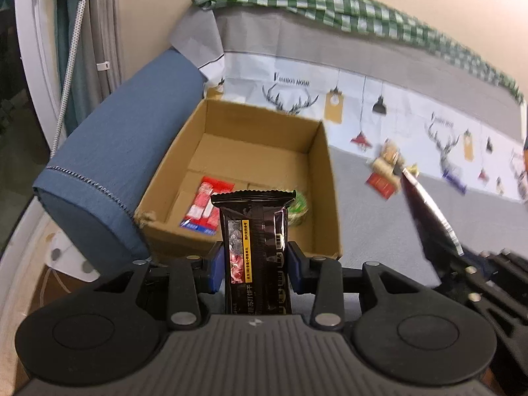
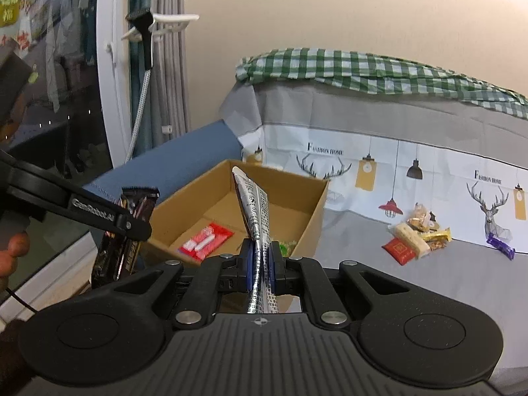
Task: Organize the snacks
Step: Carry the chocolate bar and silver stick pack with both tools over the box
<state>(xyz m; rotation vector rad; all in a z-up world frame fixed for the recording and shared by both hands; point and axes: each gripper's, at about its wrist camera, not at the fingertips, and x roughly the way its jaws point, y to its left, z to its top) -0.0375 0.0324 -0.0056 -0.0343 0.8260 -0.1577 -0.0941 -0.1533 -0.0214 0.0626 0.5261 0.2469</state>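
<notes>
My left gripper (image 1: 254, 264) is shut on a dark brown biscuit packet (image 1: 254, 227) that stands upright between its blue pads, just in front of an open cardboard box (image 1: 325, 171). Inside the box lie a red packet (image 1: 206, 204) and a green packet (image 1: 298, 209). My right gripper (image 2: 260, 260) is shut on a thin silver-backed packet (image 2: 254, 204), held edge-on and pointing up over the box (image 2: 307, 227). The left gripper (image 2: 132, 227) and its dark packet (image 2: 114, 257) show at the left of the right wrist view. The right gripper's packet (image 1: 425, 211) slants in at the right of the left wrist view.
Several loose snacks (image 2: 415, 234) and a purple packet (image 2: 501, 246) lie on the grey patterned sofa cover to the right of the box. A blue sofa arm (image 1: 115, 165) borders the box's left side. A green checked cloth (image 1: 330, 0) tops the backrest. A window frame and curtain stand at the far left.
</notes>
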